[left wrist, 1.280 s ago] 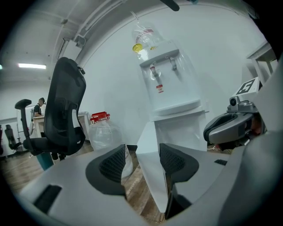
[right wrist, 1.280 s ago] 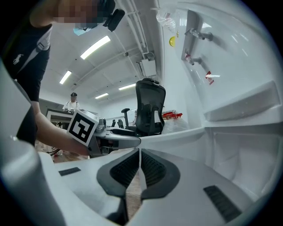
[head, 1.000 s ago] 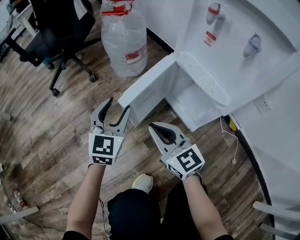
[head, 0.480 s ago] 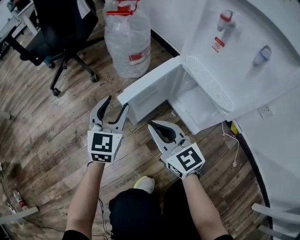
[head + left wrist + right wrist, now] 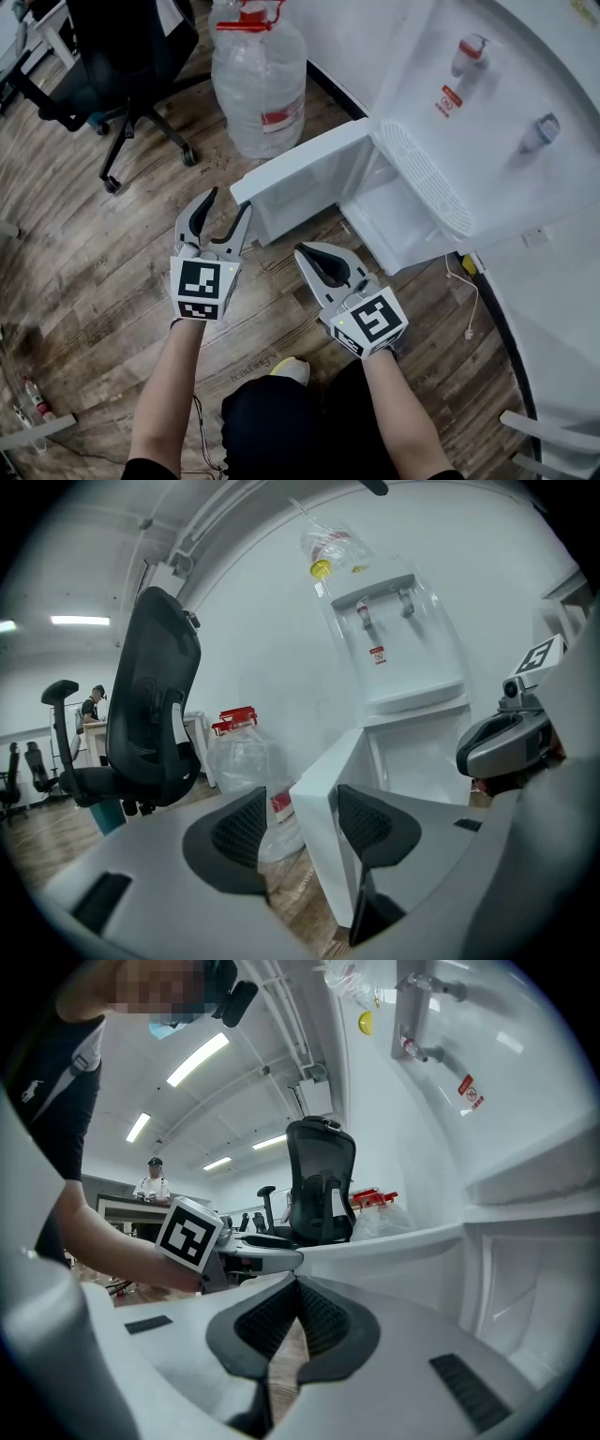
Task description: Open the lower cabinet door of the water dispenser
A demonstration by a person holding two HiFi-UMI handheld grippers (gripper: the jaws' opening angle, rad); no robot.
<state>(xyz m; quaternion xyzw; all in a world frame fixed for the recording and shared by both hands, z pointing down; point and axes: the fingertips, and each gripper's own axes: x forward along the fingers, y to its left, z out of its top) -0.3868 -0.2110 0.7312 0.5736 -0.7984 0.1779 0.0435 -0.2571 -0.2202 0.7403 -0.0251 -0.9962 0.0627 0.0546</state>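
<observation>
I'm standing in an office: a black swivel chair (image 5: 127,66) is sitting on the plank floor (image 5: 84,234), a white water dispenser (image 5: 487,112) is standing near a spare water bottle (image 5: 260,84), strip lights (image 5: 199,1057) are glowing overhead, and a person (image 5: 154,1180) is standing at a far desk (image 5: 127,1206).

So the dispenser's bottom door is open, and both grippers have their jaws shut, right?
Not quite. The door is open and the right gripper has its jaws shut, but the left gripper has its jaws apart. The left gripper view shows the gap between them plainly.
</observation>
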